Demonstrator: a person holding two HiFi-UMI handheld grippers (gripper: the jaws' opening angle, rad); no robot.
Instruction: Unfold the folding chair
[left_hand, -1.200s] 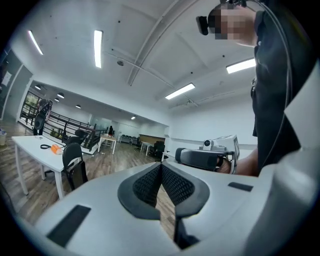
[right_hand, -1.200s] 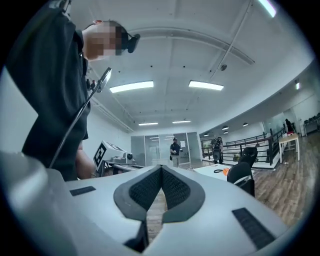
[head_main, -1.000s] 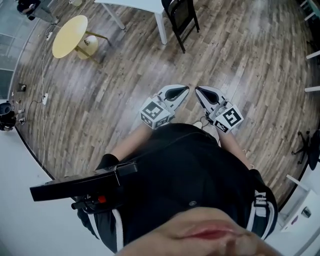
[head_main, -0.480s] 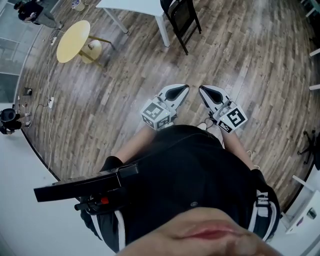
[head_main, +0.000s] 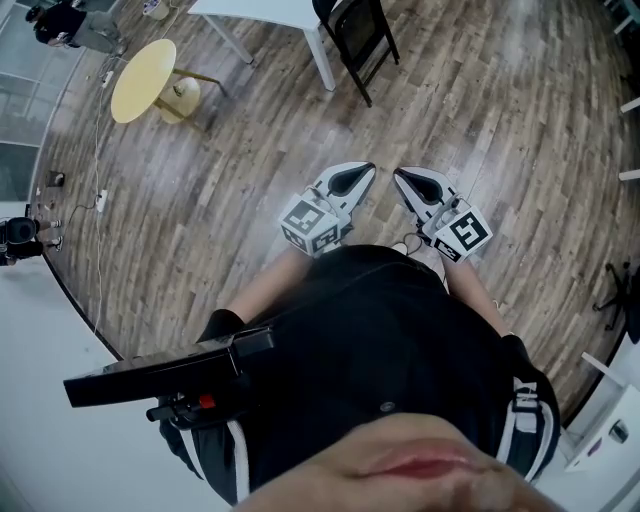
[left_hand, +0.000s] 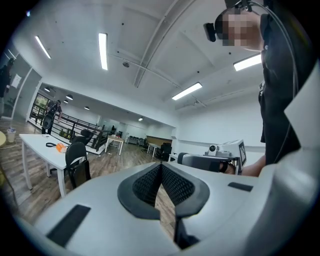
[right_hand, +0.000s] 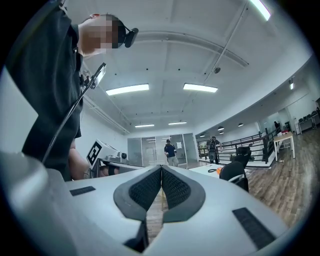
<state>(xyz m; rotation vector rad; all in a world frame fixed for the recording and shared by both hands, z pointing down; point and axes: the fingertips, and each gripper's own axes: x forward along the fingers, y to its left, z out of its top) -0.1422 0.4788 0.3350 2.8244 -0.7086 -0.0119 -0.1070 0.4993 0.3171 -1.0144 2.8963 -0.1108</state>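
Note:
A black folding chair (head_main: 358, 38) stands folded against the white table (head_main: 270, 12) at the top of the head view, well ahead of both grippers. My left gripper (head_main: 367, 169) and right gripper (head_main: 398, 173) are held side by side in front of my body, pointing level toward the chair. Both are shut with nothing between the pads. In the left gripper view the chair (left_hand: 78, 161) shows far off at the left beyond the left gripper (left_hand: 161, 165). In the right gripper view the chair (right_hand: 235, 173) sits at the right beyond the right gripper (right_hand: 162, 167).
A round yellow side table (head_main: 142, 72) stands at the upper left on the wood floor, with a cable (head_main: 95, 190) running along the wall. A black device (head_main: 165, 375) juts from my chest. Two people (right_hand: 170, 150) stand far off by glass doors.
Both grippers have edged a little forward toward the chair, keeping side by side and staying shut. The chair has not moved.

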